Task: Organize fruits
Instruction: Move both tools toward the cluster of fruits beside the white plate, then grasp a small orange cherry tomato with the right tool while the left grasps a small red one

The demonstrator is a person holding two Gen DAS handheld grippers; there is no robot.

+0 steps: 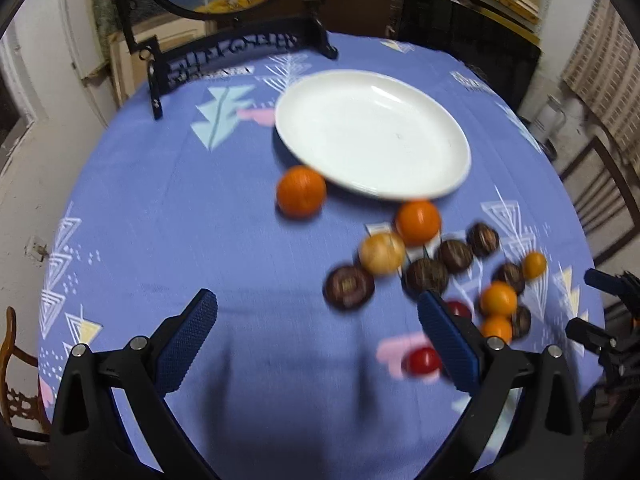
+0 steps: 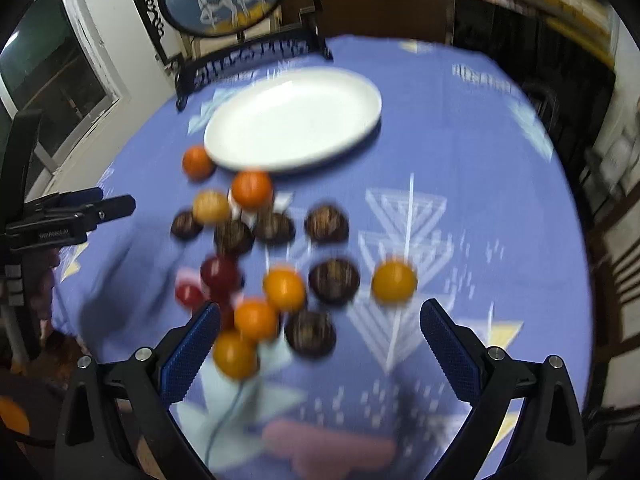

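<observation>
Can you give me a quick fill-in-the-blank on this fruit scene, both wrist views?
1. The white plate holds ____ fruit.
2. Both the left gripper and the right gripper have their jaws ____.
3. The tablecloth is mostly ____ in colour.
4. The fruit closest to the plate's rim is coloured ____.

Missing words: no; open; blue; orange

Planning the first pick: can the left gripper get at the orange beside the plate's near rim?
Probably yes. The left gripper is open and empty, the cloth ahead is bare, and the orange sits apart from the other fruit, though close to the plate.
</observation>
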